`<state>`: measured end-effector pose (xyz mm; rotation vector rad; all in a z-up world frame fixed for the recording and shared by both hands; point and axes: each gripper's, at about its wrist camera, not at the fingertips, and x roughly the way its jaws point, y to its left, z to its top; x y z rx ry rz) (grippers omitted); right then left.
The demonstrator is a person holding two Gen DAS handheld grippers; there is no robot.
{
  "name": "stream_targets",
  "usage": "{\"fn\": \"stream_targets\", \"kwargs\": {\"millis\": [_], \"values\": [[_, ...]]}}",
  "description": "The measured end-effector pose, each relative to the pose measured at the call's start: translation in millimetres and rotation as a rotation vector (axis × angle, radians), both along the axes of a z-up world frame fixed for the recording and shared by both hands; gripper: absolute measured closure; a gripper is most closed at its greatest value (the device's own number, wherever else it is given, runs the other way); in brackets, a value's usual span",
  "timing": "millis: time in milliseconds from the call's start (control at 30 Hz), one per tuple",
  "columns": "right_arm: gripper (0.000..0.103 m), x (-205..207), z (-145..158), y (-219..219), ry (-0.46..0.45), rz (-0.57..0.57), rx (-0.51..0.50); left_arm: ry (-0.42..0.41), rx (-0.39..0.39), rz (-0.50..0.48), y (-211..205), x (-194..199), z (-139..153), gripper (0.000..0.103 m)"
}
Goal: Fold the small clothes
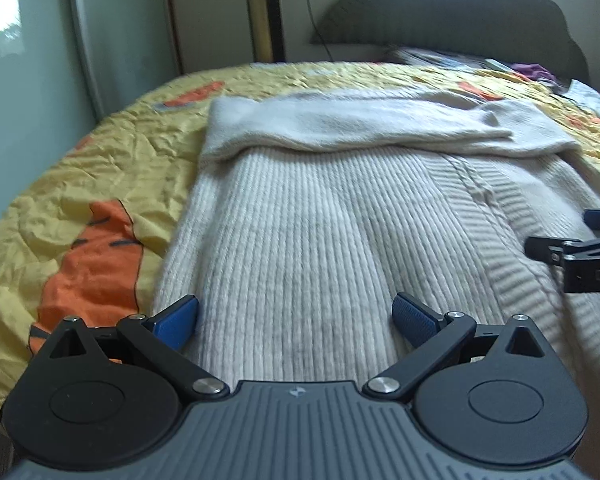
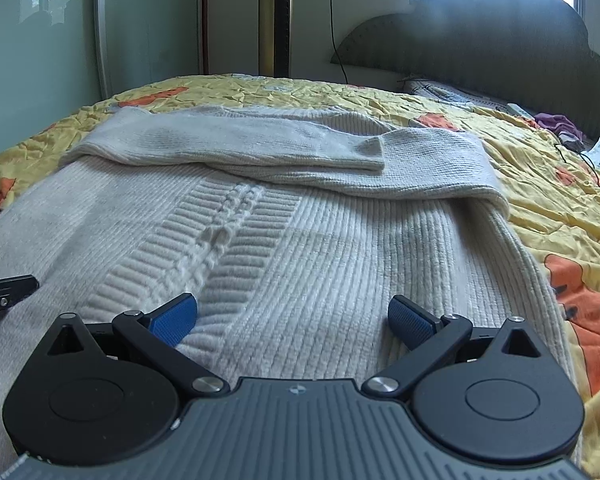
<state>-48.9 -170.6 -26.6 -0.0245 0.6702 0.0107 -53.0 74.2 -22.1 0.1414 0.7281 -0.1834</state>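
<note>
A cream ribbed knit sweater (image 1: 308, 216) lies flat on the bed, both sleeves folded across its upper part (image 1: 340, 124). My left gripper (image 1: 296, 322) hovers open over the sweater's near left hem, nothing between its blue pads (image 1: 176, 322). The right gripper's black fingers (image 1: 568, 252) poke in at the right edge of the left wrist view. In the right wrist view the same sweater (image 2: 300, 232) fills the middle, sleeves (image 2: 240, 144) crossed at the far end. My right gripper (image 2: 292, 322) is open above the near right hem.
A yellow quilt with orange carrot prints (image 1: 96, 184) covers the bed (image 2: 548, 200). A dark headboard (image 2: 500, 52) stands at the back right with small purple clothes (image 2: 556, 122) and a cable near it. A gold tower fan (image 2: 275, 16) and wardrobe doors (image 2: 40, 60) stand behind.
</note>
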Motion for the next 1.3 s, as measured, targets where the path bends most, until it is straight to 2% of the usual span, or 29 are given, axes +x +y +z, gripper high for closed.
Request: {"fn": "stream_targets", "kwargs": {"millis": [133,433,600,767,900,1067,1167,1300], "values": [[0.0,-4,0,1,-0.001,0.0,-0.002,0.003,-0.001,-0.03,6,-13,0,0.0],[0.0,-22,2,0,0.004,0.024,0.022,-0.057,0.078,-0.113,18,-50,8,0.0],[0.0,-39,-1,0,-0.017,0.056,0.019,-0.055,0.046,-0.143,39,-62,11,0.0],[0.0,-52,0,-4,-0.024,0.098,0.034,-0.048,-0.001,-0.129,64,-67,14,0.0],[0.0,-62,2,-11,-0.024,0.132,0.064,-0.027,-0.077,-0.103,84,-63,16,0.0],[0.004,-78,20,-35,-0.039,0.148,0.182,0.077,-0.241,-0.124,101,-56,14,0.001],[0.005,-90,34,-64,-0.06,0.098,0.267,0.125,-0.357,-0.154,110,-55,9,0.001],[0.004,-107,46,-106,-0.063,-0.01,0.319,0.168,-0.487,-0.165,118,-52,4,0.003]]}}
